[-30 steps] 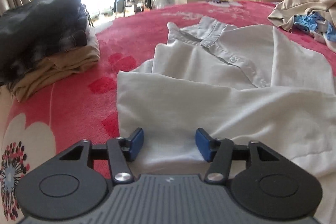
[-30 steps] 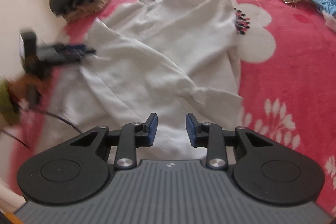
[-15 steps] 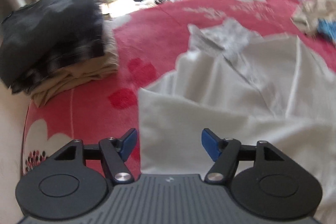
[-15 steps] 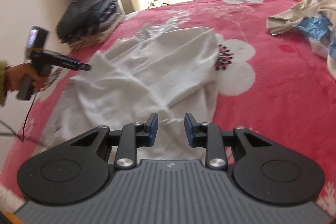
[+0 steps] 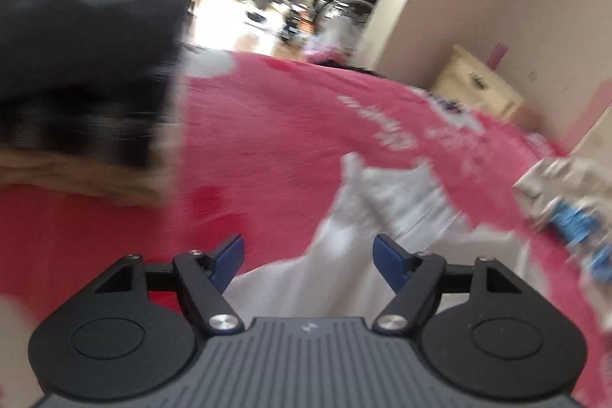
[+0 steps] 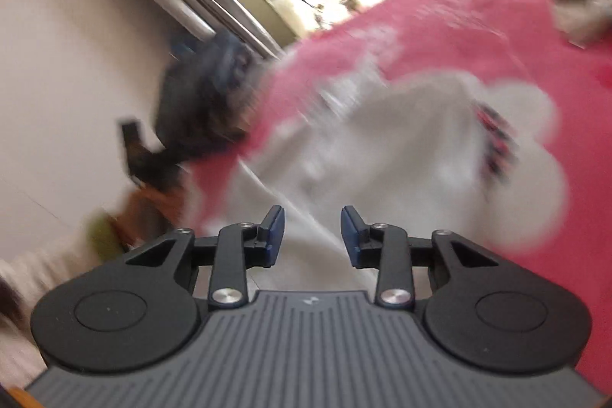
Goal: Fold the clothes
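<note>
Left gripper (image 5: 308,260): jaws wide, just opening, empty. Right gripper (image 6: 311,230): narrow gap, just opening, empty. White shirt (image 5: 386,217): part-folded on red blanket (image 5: 287,125), beyond both. Step: between folds; next, regrip an edge. Folded stack (image 5: 84,71): far left.

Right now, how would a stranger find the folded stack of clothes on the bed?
Start at the red blanket that covers the bed. Near its edge on the window side, apart from the white shirt, stands the folded stack. It alone is layered: dark clothes on top, a tan piece below.
</note>
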